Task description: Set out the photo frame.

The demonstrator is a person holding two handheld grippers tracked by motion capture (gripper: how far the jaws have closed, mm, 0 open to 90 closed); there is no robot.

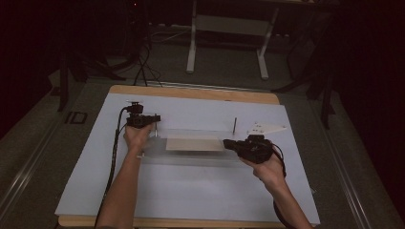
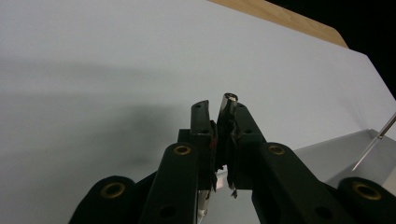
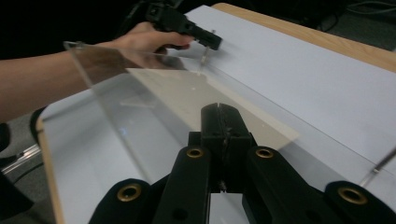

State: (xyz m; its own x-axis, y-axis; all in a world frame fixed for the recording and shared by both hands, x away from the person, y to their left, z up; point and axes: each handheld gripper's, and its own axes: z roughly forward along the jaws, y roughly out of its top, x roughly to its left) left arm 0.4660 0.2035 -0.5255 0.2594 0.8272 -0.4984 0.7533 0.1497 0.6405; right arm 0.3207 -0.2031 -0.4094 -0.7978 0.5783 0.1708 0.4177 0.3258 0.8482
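1. The left gripper (image 2: 219, 109) pinches a thin metal pin (image 2: 229, 100), upright, at the left end of the clear tray (image 1: 191, 157).
2. The right gripper (image 3: 219, 112) has its jaws pressed together over the tray's right end.
3. A beige card (image 1: 195, 143) lies in the tray.
4. The tray rests on a white sheet (image 1: 191, 191) over a wooden table (image 1: 191, 91); the room behind is dark.

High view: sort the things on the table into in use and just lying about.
In use:
clear acrylic sheet
beige rectangular board
thin metal pin in the left gripper
right gripper

Lying about:
white three-cornered plate
upright metal rod
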